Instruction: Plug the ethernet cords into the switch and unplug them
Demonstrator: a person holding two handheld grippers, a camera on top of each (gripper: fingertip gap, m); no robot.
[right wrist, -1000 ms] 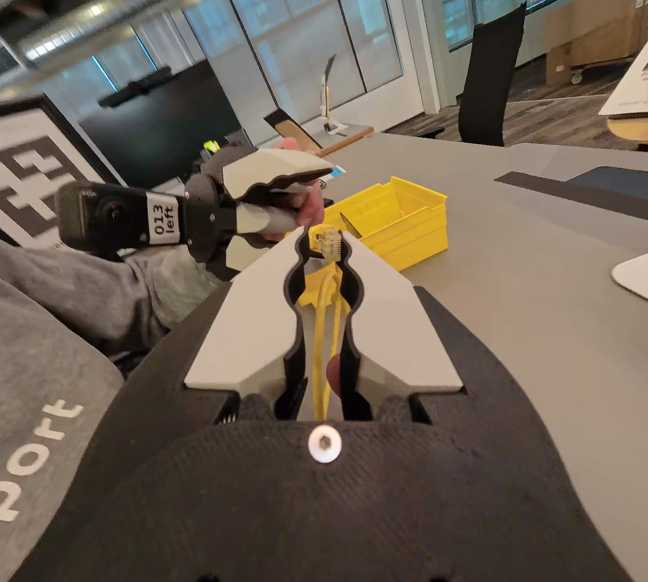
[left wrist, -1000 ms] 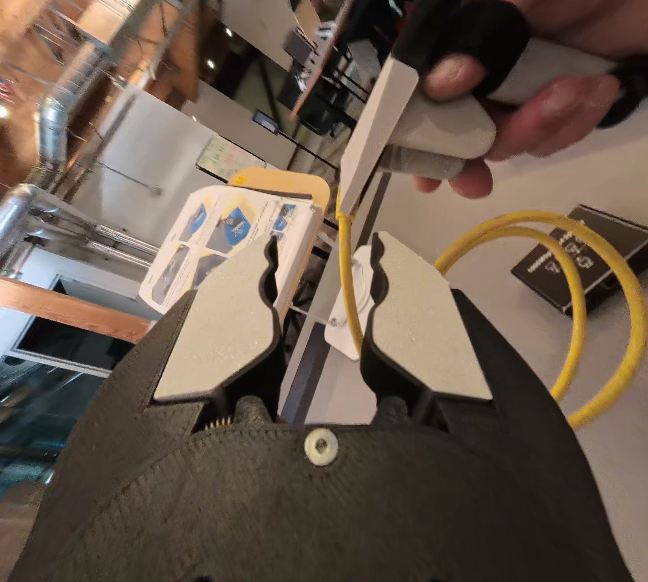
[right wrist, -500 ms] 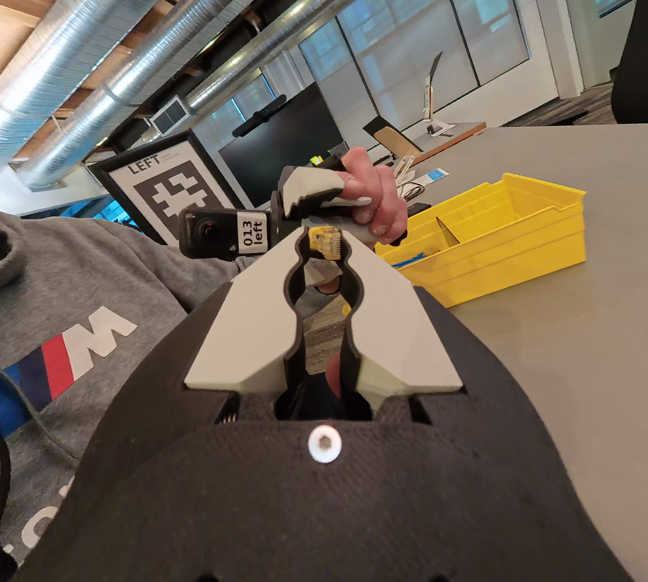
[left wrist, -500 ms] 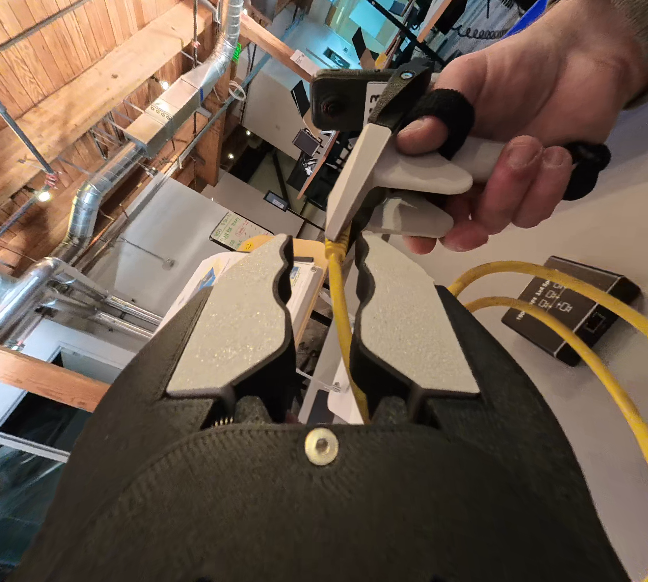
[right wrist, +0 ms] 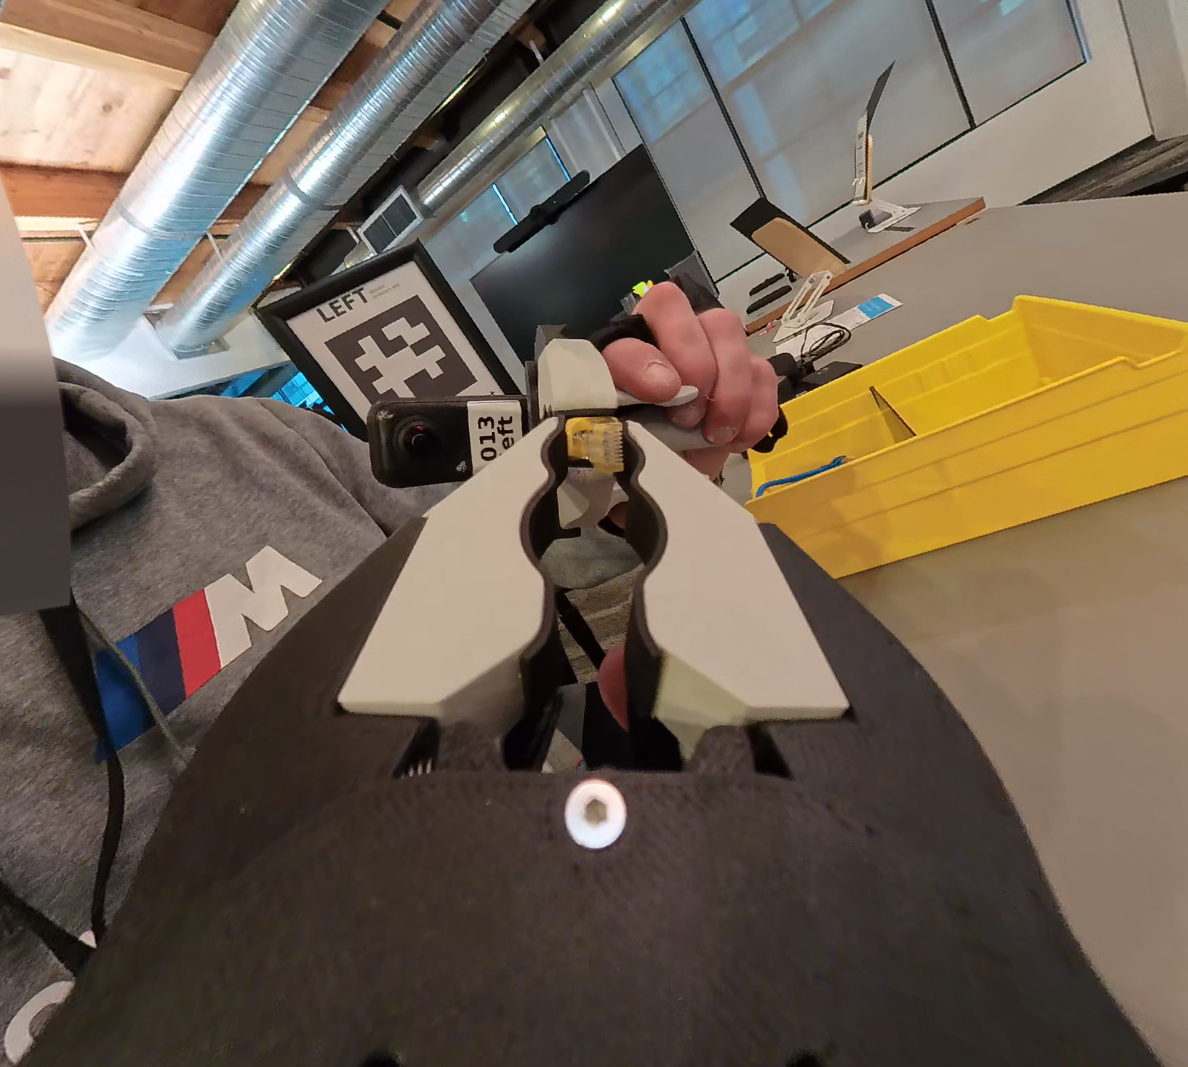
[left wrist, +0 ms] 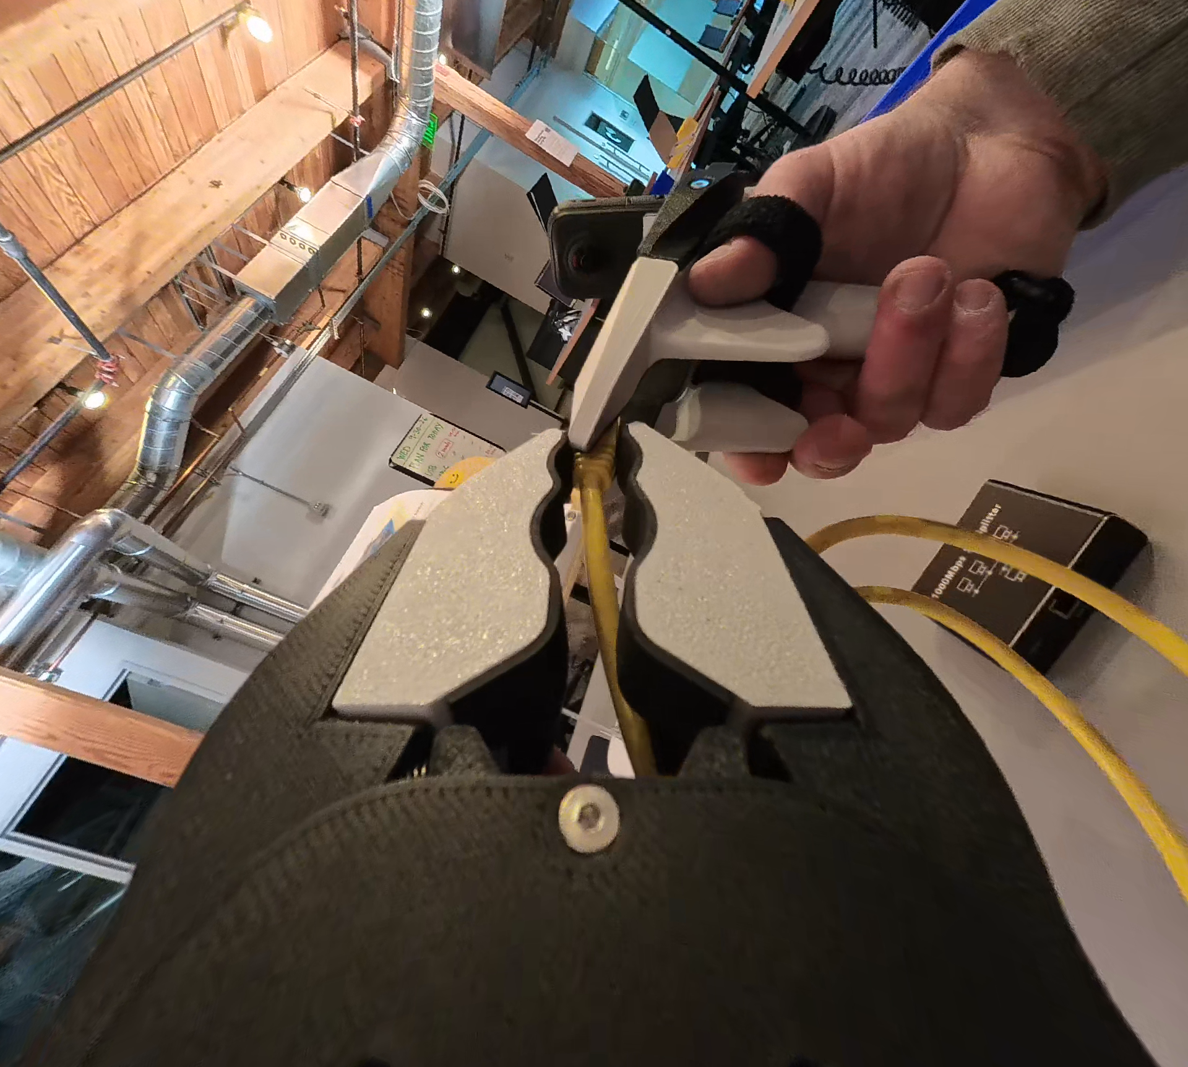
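Note:
My left gripper [left wrist: 596, 454] is closed around a yellow ethernet cord [left wrist: 604, 573] just behind its plug; the cord runs back between the fingers. My right gripper [right wrist: 594, 438] is shut on the cord's clear plug [right wrist: 594, 444] and meets the left one tip to tip in mid-air. The right gripper's grey fingertips [left wrist: 594, 412] and the hand holding it show in the left wrist view. The cord's loops [left wrist: 1041, 689] lie on the grey table over the black switch [left wrist: 1028, 579], which has nothing plugged in on the side I see.
A yellow divided bin [right wrist: 964, 444] stands on the grey table [right wrist: 1028, 682] to the right. A framed black-and-white marker sign [right wrist: 386, 348] stands behind the left gripper's fingers [right wrist: 572, 380]. A person in a grey hoodie [right wrist: 193, 522] sits at left. The grippers are tip to tip, or close to it.
The left gripper has risen to the plug end and its jaws have narrowed from wide open to closed around the cord. The right gripper has tilted upward, still holding the plug.

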